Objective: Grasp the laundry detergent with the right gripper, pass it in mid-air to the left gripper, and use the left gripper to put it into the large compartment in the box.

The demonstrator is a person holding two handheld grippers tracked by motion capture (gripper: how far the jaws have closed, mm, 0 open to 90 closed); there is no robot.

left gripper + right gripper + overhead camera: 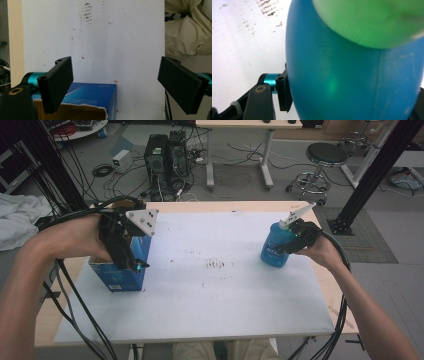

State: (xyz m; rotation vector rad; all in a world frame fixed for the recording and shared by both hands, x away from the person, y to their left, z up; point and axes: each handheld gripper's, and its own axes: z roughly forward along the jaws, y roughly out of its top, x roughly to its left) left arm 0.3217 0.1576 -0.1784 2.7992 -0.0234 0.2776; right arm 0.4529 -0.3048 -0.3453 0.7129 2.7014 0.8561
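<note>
A blue cardboard box [122, 272] with a torn open top stands on the left of the white sheet [225, 295]. My left gripper [131, 262] hangs just above the box, pointing down, open. In the left gripper view, the gripper [120, 82] has its jaws wide apart over the box [92, 96], with nothing between them. On the right of the sheet stands a blue bottle [274, 249] with a pale cap. My right gripper [294, 240] is shut on the bottle's upper body from the right. The bottle [352, 75] sits between the jaws of that gripper [352, 100].
The white sheet carries dark smudges [218, 265] at its middle. Bare wooden table [50, 315] shows around the sheet. Beyond the far edge are computer towers [165, 160], loose cables, a stool [325, 157] and black frame posts [372, 175]. A white cloth [17, 220] lies at the left.
</note>
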